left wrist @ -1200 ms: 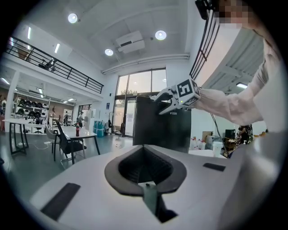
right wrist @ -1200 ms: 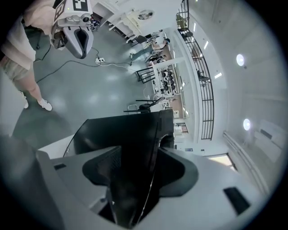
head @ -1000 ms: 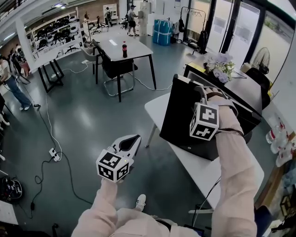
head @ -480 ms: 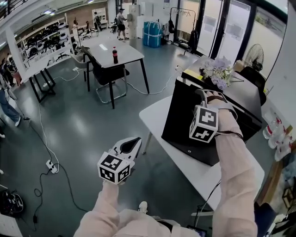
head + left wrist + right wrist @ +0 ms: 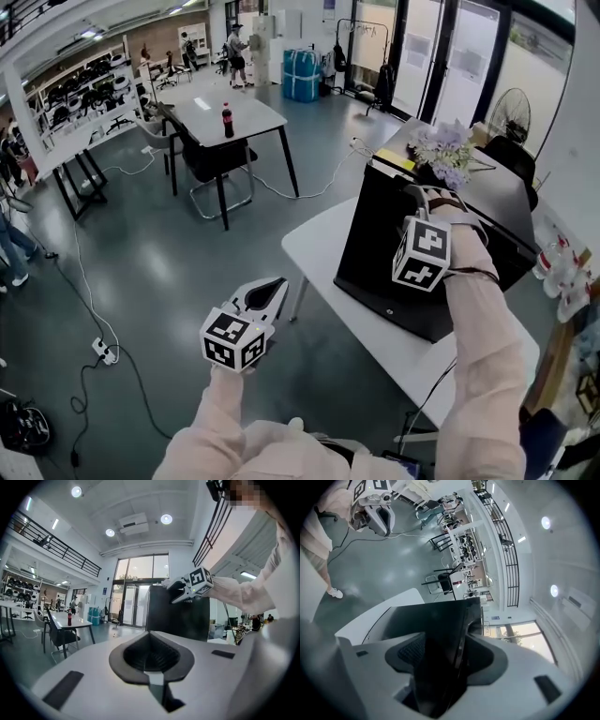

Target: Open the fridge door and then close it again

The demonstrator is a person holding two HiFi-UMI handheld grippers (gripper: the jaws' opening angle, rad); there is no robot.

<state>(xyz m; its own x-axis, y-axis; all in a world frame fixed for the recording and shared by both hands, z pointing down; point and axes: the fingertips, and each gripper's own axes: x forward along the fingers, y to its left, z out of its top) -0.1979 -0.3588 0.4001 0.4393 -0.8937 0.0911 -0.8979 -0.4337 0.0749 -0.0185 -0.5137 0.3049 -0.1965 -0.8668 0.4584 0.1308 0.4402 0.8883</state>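
Only the right gripper view shows the right gripper (image 5: 443,658) pinching the black fridge door (image 5: 431,620) by its edge; the left gripper (image 5: 272,291), pressed together, hangs lower left over open grey floor (image 5: 178,253).

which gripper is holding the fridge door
The right gripper: its jaws clamp the edge of the fridge door; the left gripper hangs shut and empty, away from it.

Open-plan lab or workshop hall: polished grey concrete floor (image 5: 178,272) with white power strip (image 5: 103,351) lying on it, white-topped black-legged work table (image 5: 234,117), white shelving rack of dark equipment (image 5: 89,84), tall glass doors (image 5: 459,56), black-railed mezzanine (image 5: 56,545).
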